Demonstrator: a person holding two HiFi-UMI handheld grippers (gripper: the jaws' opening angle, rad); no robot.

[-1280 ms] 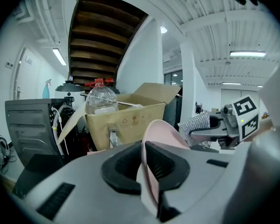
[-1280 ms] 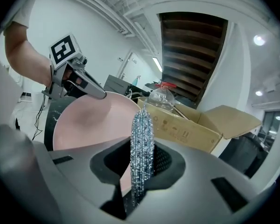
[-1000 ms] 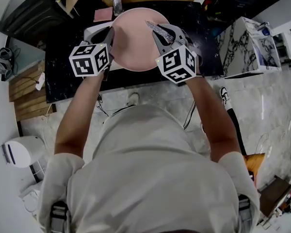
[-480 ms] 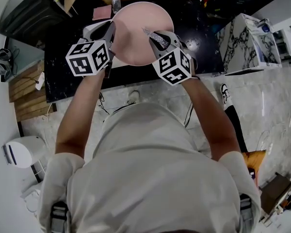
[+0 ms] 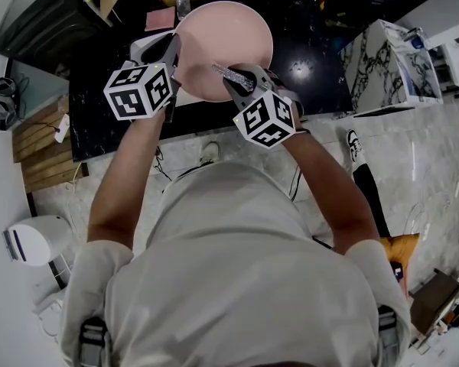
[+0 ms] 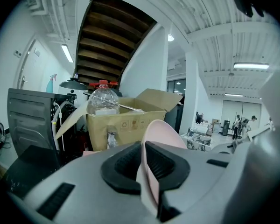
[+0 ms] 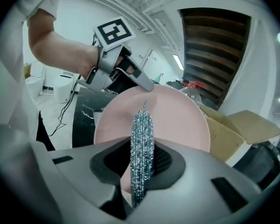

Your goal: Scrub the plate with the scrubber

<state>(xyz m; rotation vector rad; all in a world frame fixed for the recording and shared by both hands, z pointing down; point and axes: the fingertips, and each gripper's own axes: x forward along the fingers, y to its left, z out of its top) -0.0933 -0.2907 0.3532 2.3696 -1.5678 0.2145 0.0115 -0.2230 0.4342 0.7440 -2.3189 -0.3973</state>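
**A:** Which step are we on?

**B:** We are judging it as the scrubbing itself. Our left tool point(image 6: 143, 166) is clamping the rim of the plate point(image 5: 228, 40), its dark ribbed pads pinching the thin edge. That is holding the plate tilted up over the tabletop point(image 5: 310, 63), face turned towards our right side. Our right tool point(image 7: 142, 167) is gripping the scrubber point(image 7: 141, 141) tight between its pads, with the scrubber's tip reaching out over the lower part of the plate's face.

**A:** Is the scrubber touching the plate?

**B:** We are not managing to tell. It is lying right across the plate's face in both views, but any gap is too fine to see.

**A:** So what is the next move asking of us?

**B:** We are thinking it needs the scrubber pressed flat on the face and swept across it. Meanwhile the left grip has to be bracing the rim so the plate is not swivelling.

**A:** How are the things looking?

**B:** The plate is showing as round, shallow, pale pink and smooth, with a matte look. The scrubber is a silvery, glittering wire mesh, squashed into a narrow strip with a pointed end. It is likely springy and rough. The tabletop is glossy black with pale flecks.
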